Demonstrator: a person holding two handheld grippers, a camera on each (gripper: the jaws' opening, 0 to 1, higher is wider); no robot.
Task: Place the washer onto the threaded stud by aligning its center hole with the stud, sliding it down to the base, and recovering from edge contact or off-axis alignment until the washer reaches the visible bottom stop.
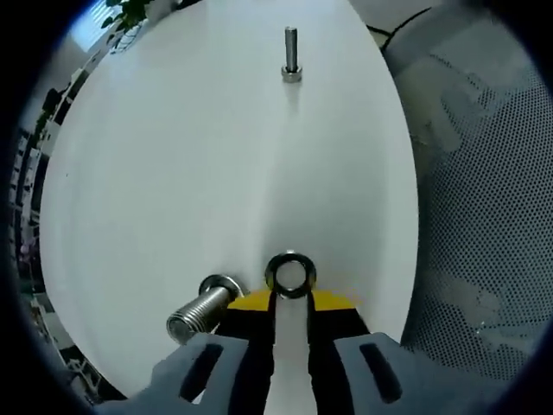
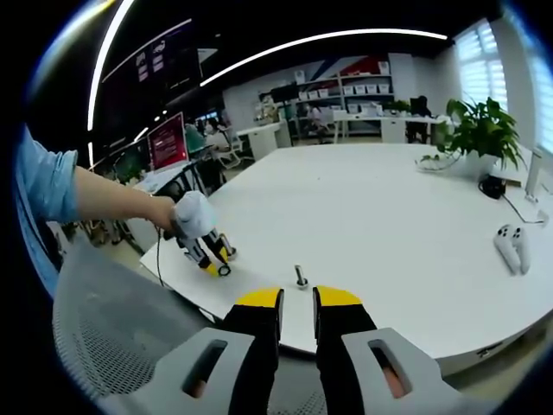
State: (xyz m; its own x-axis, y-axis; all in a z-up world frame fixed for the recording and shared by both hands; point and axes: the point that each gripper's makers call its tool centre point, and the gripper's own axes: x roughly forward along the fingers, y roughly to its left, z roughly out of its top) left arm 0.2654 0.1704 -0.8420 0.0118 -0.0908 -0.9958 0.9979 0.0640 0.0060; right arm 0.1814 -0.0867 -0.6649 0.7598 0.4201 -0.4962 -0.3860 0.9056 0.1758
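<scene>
Lying low-left on the white surface (image 1: pixel 173 173), a loose bolt (image 1: pixel 200 309) sits beside the left gripper (image 1: pixel 290 303). Its fingers pinch the washer (image 1: pixel 289 274); the stud (image 1: pixel 291 54) stands at top centre. The right gripper (image 2: pixel 297 304) is narrowly parted, empty.

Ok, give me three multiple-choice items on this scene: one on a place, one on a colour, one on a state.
1. Where does the upright stud stand?
A. on the white table
B. on the mesh chair
C. between the jaws

2. What colour are the tips of the right gripper?
A. red
B. yellow
C. green

3. What is the left gripper doing?
A. hanging open over a bare spot
B. gripping the upright stud
C. gripping the washer

Answers:
1. A, since the stud rises from the tabletop far ahead of the jaws.
2. B, since both jaw tips show yellow pads.
3. C, since the ring sits pinched at the jaw tips, with a bolt lying beside it.
</scene>
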